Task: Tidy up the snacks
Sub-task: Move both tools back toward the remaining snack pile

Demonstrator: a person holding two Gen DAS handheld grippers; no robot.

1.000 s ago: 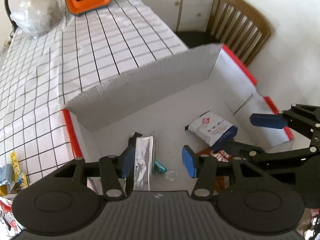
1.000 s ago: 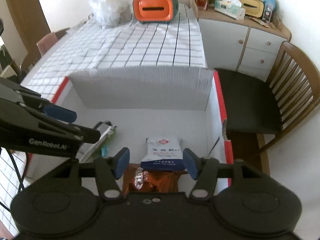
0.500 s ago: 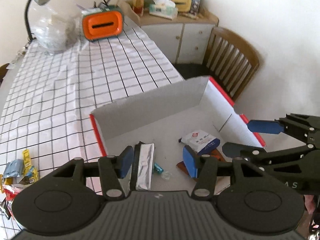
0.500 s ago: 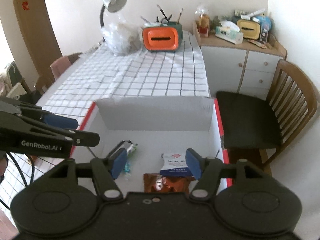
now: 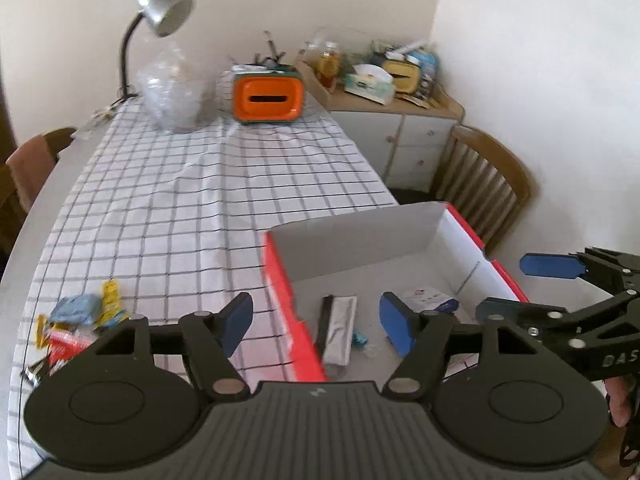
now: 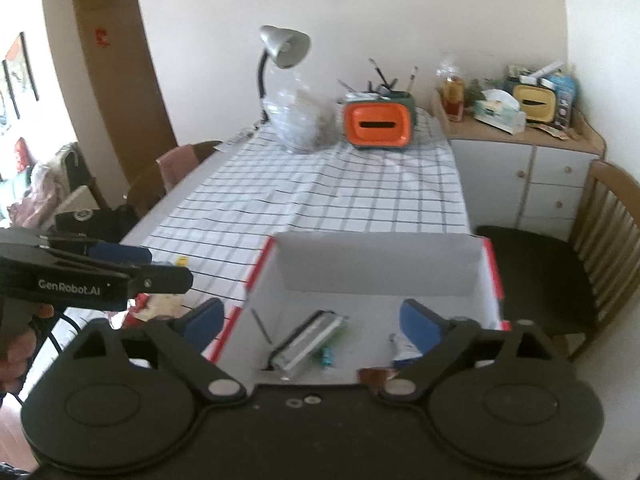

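Left wrist view
Left gripper: jaws have just been opening and now stand apart, nothing between them, poised above the near red rim of the box.
Box: red-edged white cardboard box stands at the near end of the table, likely as the collecting place for the snacks.
Inside the box: a long silver foil packet lies flat beside a small teal sweet; a white and blue pouch lies partly behind the right blue pad.
Loose snacks: a heap of yellow, blue and red wrappers waits on the black-checked white tablecloth, well apart from the box; these seem still to be gathered.

Right wrist view
Right gripper: jaws have just been opening, now spread wide and empty over the box interior.
Contents: foil packet, teal sweet and the pouch show again; a brown wrapper at the lower edge is blurred, possibly a chocolate pack.
Other tool: the left gripper reaches in from the left, towards the table side.
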